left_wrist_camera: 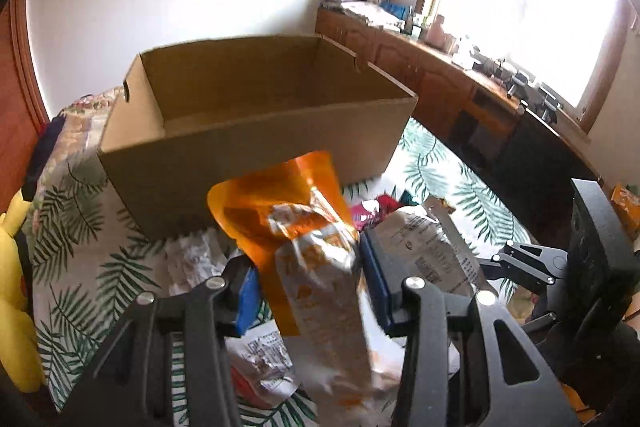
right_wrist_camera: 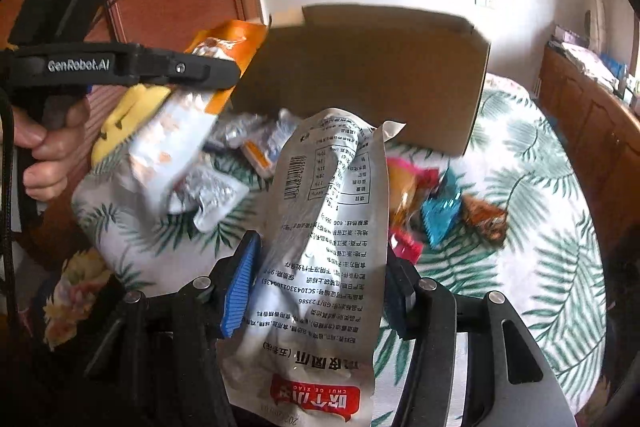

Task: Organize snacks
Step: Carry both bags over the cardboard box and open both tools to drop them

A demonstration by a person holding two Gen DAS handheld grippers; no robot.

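Item 1: orange snack bag (left_wrist_camera: 304, 251), clamped betw. blue pads of left gripper (left_wrist_camera: 308, 291); jaws clenched on bag's mid-section, lifted off the tablecloth (left_wrist_camera: 80, 259). Long axis runs near-to-far, orange end pointing far toward cardboard box (left_wrist_camera: 256, 131), silver-white end hanging near, below the jaws. Item 2: silver foil snack bag (right_wrist_camera: 320, 259), gripped betw. pads of right gripper (right_wrist_camera: 316, 291); jaws clenched on it at mid-length. Long axis near-to-far, print upside down, red label at near end, crumpled top pointing far toward box. Box: open-topped, sits at far side of table w/ leaf-print cloth, nothing visible inside from left wrist view. Loose stock on cloth near box front: small silver packets (right_wrist_camera: 208, 191) at left, pink, teal (right_wrist_camera: 440, 215) and brown wrappers (right_wrist_camera: 486, 219) at right. Yellow plush toy (left_wrist_camera: 12, 291) at left table edge. Person's hand (right_wrist_camera: 44, 143) grips left tool's handle, per right wrist view.
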